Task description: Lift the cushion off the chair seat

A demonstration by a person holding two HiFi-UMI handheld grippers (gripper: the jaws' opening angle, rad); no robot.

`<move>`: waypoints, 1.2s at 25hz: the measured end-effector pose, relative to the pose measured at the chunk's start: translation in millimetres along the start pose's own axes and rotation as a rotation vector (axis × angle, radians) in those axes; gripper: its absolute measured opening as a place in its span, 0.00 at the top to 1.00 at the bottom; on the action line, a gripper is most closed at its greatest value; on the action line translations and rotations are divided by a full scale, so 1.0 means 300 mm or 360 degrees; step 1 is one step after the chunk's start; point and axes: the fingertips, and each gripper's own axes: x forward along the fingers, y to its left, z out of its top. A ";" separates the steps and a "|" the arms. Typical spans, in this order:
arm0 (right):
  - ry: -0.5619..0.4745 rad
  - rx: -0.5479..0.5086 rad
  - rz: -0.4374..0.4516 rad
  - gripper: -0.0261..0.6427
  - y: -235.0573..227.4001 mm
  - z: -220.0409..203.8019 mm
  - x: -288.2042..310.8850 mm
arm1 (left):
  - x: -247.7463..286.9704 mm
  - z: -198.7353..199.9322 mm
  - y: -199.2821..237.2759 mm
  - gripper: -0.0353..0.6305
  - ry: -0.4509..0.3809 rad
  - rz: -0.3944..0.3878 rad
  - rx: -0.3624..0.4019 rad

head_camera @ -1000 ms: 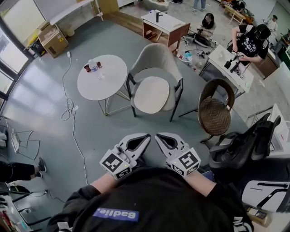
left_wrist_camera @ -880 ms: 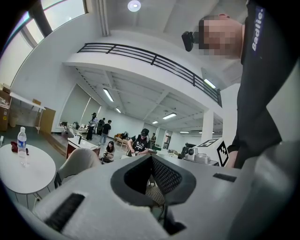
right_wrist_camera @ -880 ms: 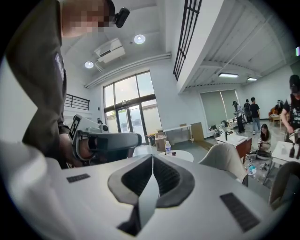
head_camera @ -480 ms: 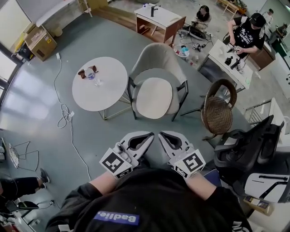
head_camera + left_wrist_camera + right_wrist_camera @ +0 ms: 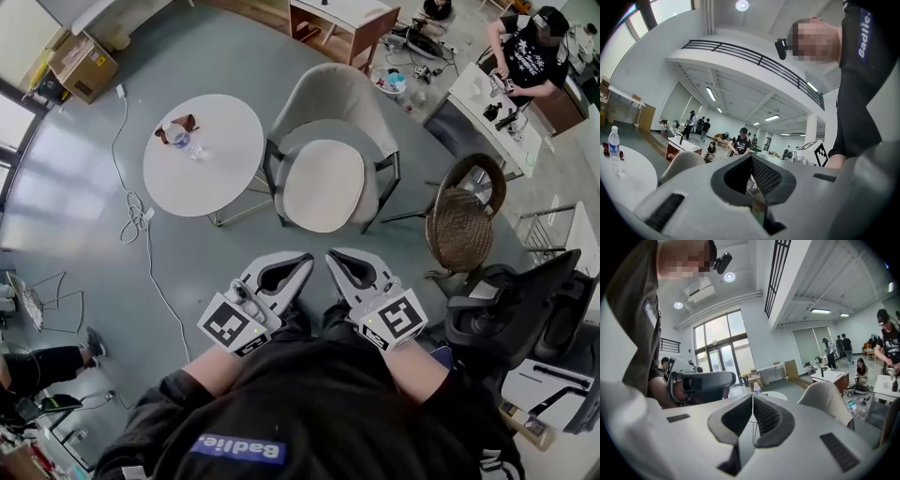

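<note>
Head view puts the cushion straight ahead of both tongs, lying flat on the seat of the chair and filling most of it. Bare floor separates its near edge from my fingertips. The left gripper and right gripper sit side by side close to my body, tips nearly touching each other. Neither is clearly nearer, since the cushion's near edge falls about midway between them.

Its long axis runs away from me, leaning slightly right towards the backrest, so I judge the near short edge is the one to reach for.

Both gripper views show the jaws pressed together at the tips with nothing between them, so both need opening before any grab.

The cushion is a pale, rounded oval pad, thin and soft-looking, with a smooth matte cover. The chair has a beige curved shell on thin dark legs. A round white table stands just left of it.
</note>
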 end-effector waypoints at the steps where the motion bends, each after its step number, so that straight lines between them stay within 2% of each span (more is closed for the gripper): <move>1: 0.0010 0.0012 0.0009 0.92 -0.017 -0.014 0.004 | 0.009 -0.014 0.009 0.92 0.0009 0.0018 -0.0007; 6: 0.0064 0.0063 0.0048 0.92 -0.107 -0.092 0.024 | 0.058 -0.095 0.065 0.92 0.0037 0.0123 -0.0068; 15: 0.0148 0.0070 0.0096 0.92 -0.227 -0.241 0.089 | 0.138 -0.235 0.198 0.92 0.0061 0.0233 -0.0058; 24: 0.0231 0.0137 0.0122 0.92 -0.298 -0.420 0.147 | 0.179 -0.388 0.292 0.92 0.0135 0.0249 -0.0031; 30: 0.0319 0.0210 0.0116 0.92 -0.349 -0.611 0.165 | 0.200 -0.487 0.345 0.92 0.0143 0.0267 -0.0047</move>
